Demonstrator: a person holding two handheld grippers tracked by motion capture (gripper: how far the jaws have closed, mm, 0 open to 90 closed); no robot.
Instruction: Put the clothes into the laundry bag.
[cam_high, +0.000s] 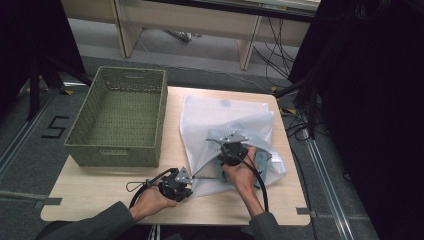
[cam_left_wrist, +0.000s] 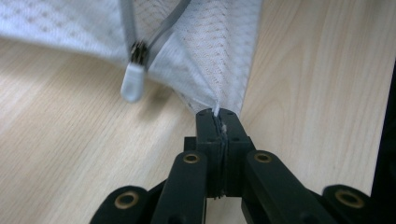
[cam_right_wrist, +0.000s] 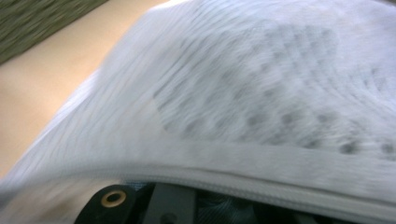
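Left hand-held gripper (cam_left_wrist: 218, 122): clamped on the mesh bag (cam_high: 225, 125) corner, anchoring it.
Right hand-held gripper (cam_high: 235, 150): tucked under the zip edge; jaw state cannot be told.

Black hand-held gripper (cam_left_wrist: 218, 122), brass rivets, grey sleeves (cam_high: 100, 222)

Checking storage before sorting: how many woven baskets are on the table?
1: the green woven basket sits on the table's far left, beside the white mesh bag.

On the table (cam_high: 100, 187), the basket (cam_high: 119, 116) sits at the left and the mesh bag (cam_high: 225, 120) lies just right of it, zipper pull (cam_left_wrist: 133, 83) at its near corner.
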